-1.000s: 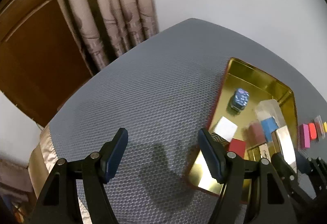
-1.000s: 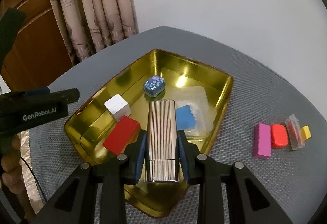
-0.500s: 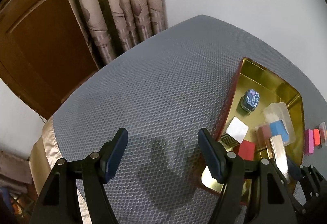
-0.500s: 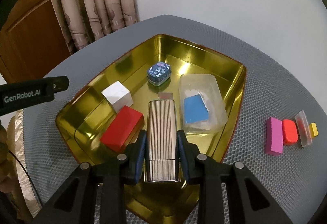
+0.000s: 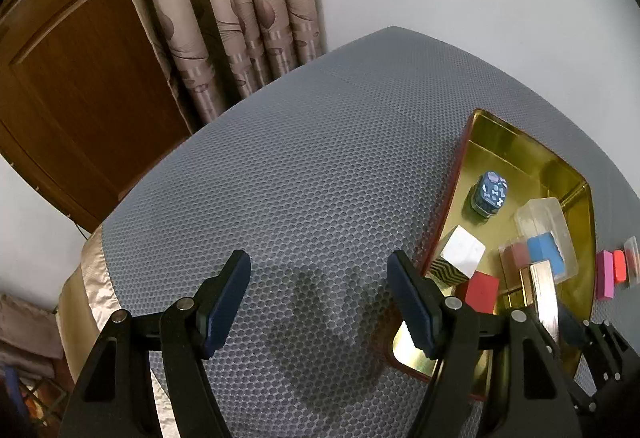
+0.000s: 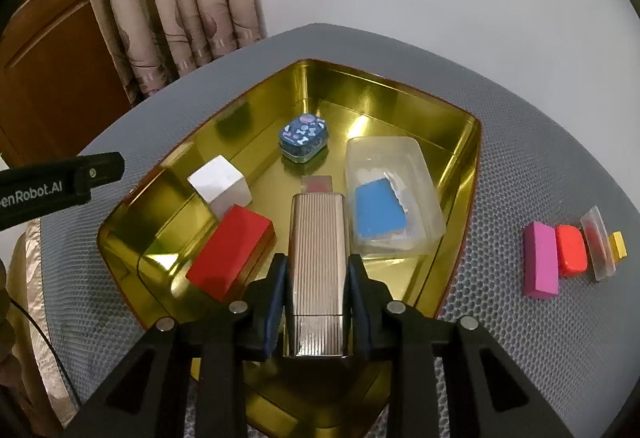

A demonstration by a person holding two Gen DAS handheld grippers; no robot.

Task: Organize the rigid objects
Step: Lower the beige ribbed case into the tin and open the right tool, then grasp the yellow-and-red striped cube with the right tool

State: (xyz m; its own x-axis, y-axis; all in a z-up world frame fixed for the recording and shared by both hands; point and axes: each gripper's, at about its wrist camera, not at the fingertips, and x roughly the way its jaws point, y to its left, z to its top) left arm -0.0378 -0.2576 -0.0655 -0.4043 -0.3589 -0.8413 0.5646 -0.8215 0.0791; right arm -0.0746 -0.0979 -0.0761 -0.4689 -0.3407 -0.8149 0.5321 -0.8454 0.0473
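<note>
Both right gripper [image 6: 316, 292] fingers clamp the ribbed metal case [image 6: 318, 258], hiding its sides; left gripper [image 5: 320, 294] gapes.

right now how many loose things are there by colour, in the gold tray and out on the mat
red: 3 – block in the tray, rounded block and piece in a clear case on the mat
blue: 2 – patterned tin, block in the clear tub
white: 1 – cube
metallic: 1 – ribbed case, held in the right gripper
pink: 1 – bar
yellow: 1 – block
total: 9
</note>
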